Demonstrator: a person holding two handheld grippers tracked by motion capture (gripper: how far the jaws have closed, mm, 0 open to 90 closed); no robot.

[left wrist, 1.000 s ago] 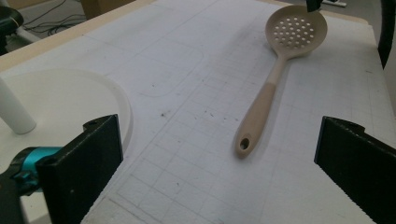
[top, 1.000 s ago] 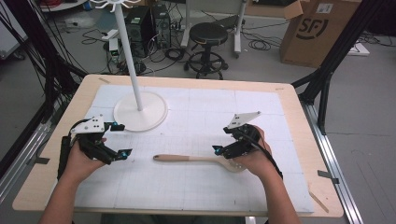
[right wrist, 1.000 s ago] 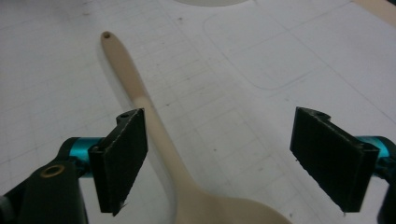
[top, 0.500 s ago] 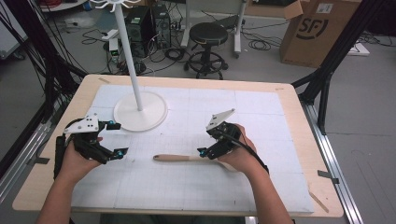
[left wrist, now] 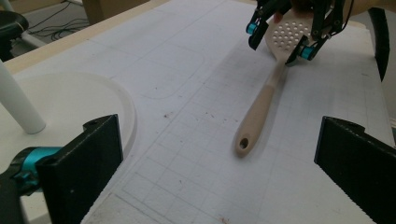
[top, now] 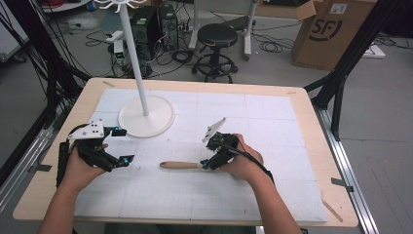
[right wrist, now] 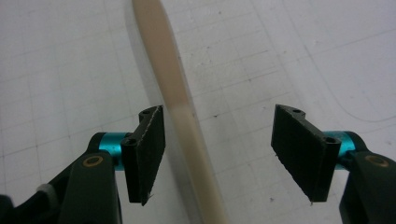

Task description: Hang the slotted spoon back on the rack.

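Note:
A slotted spoon [top: 180, 165] with a beige handle lies flat on the white mat, its handle pointing left. My right gripper [top: 206, 155] hangs low over the place where handle meets head. In the right gripper view its jaws [right wrist: 224, 144] straddle the handle [right wrist: 173, 79]. They have just been closing. The left pad sits close beside the handle and the right pad stands well apart from it. The left gripper view shows the perforated head [left wrist: 289, 32] under that gripper [left wrist: 280, 35]. My left gripper [top: 124, 145] rests open at the mat's left, and nothing lies between its jaws [left wrist: 217, 154].
A white stand with a round base [top: 146, 117] and a thin pole [top: 135, 63] rises at the back left of the mat, close to my left gripper. The wooden table edge [top: 311, 112] frames the mat. A stool and a cardboard box stand on the floor beyond.
My right gripper has slid left and a little down along the spoon, from its head towards the handle, and its jaws have narrowed. The left gripper has kept still.

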